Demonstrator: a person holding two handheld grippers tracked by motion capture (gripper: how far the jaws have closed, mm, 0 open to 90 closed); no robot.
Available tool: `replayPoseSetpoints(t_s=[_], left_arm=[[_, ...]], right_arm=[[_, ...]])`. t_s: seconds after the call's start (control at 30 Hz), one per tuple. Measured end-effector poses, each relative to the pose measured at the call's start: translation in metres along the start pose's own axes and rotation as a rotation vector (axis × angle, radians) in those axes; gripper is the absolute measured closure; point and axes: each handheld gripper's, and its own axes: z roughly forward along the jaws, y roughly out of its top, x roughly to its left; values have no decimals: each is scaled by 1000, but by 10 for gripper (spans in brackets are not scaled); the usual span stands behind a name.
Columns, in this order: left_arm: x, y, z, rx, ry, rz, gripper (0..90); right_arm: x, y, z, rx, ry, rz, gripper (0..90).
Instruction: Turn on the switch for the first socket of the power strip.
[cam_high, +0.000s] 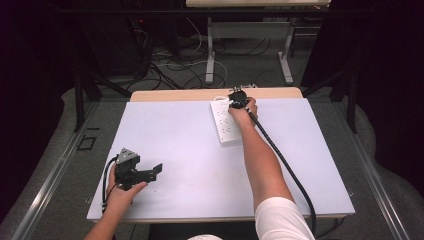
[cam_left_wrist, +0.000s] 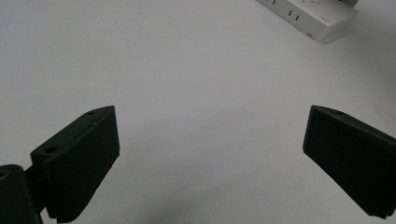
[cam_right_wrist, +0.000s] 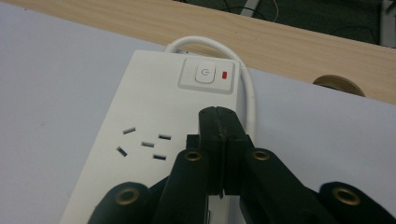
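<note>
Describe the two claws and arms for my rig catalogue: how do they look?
Both claws are black: the left claw carries a grey three-cornered plate, and a black cable trails from the right claw. Its jaws show brass-ringed screw holes. The right arm wears a white sleeve.

The power strip (cam_right_wrist: 154, 121) is white, its cord (cam_right_wrist: 250, 93) white too, with a small red light (cam_right_wrist: 225, 74) at three o'clock of the white switch (cam_right_wrist: 204, 74). Both grippers are black. The surface (cam_high: 190, 150) is pale lavender-white with a light wood-grain strip (cam_high: 175, 95) at twelve o'clock.
</note>
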Motion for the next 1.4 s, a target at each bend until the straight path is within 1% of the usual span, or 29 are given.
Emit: replayPoseSetpoints(t_s=[0.1, 0.13, 0.17, 0.23, 0.27, 0.33, 0.43, 0.57, 0.6, 0.63, 0.73, 0.8, 0.87, 0.93, 1.0, 1.1, 1.2, 1.3, 1.4], left_arm=[[0, 0, 0, 2, 0, 0, 41], [0, 0, 1, -5, 2, -1, 41], [0, -1, 1, -9, 1, -2, 41], [1, 0, 0, 9, -3, 1, 42], [1, 0, 0, 8, -3, 1, 42], [1, 0, 0, 9, -4, 1, 42], [0, 0, 0, 6, -3, 0, 42], [0, 0, 0, 6, -4, 0, 42], [1, 0, 0, 7, -4, 0, 42], [0, 0, 1, -2, -2, -2, 42], [0, -1, 2, -8, 1, -5, 42], [0, 0, 1, -3, -4, -5, 43], [0, -1, 2, -10, -1, -6, 43], [0, -1, 2, -8, -1, -6, 43], [0, 0, 1, 13, -6, -1, 44], [0, 0, 1, 14, -7, 1, 44], [0, 0, 1, 14, -6, 1, 44], [0, 0, 1, 15, -6, 0, 44], [1, 0, 1, 14, -11, -1, 44]], right_arm=[[-1, -1, 2, 4, -2, -3, 900], [-2, -1, 3, 4, -1, -4, 900], [-2, -2, 3, 1, -8, -6, 900], [-2, -1, 4, -7, -9, -12, 900], [-1, -1, 4, -13, -8, -7, 900], [-1, -1, 5, -27, -4, -16, 900], [-1, -1, 6, -27, -10, -21, 900], [0, -2, 8, -25, -5, -23, 900], [1, -3, 8, -17, -1, -11, 900], [1, -3, 9, -22, -5, -24, 900], [3, -3, 11, -32, 3, -26, 900], [3, -3, 11, -34, 2, -31, 900], [3, -3, 11, -36, 2, -30, 900], [3, -4, 11, -36, 2, -28, 900], [3, -4, 11, -38, 2, -29, 900], [3, -4, 11, -39, -1, -24, 900], [4, -6, 13, -44, -12, -40, 900], [5, -6, 14, -47, -18, -21, 900], [4, -6, 14, -47, -14, -17, 900]])
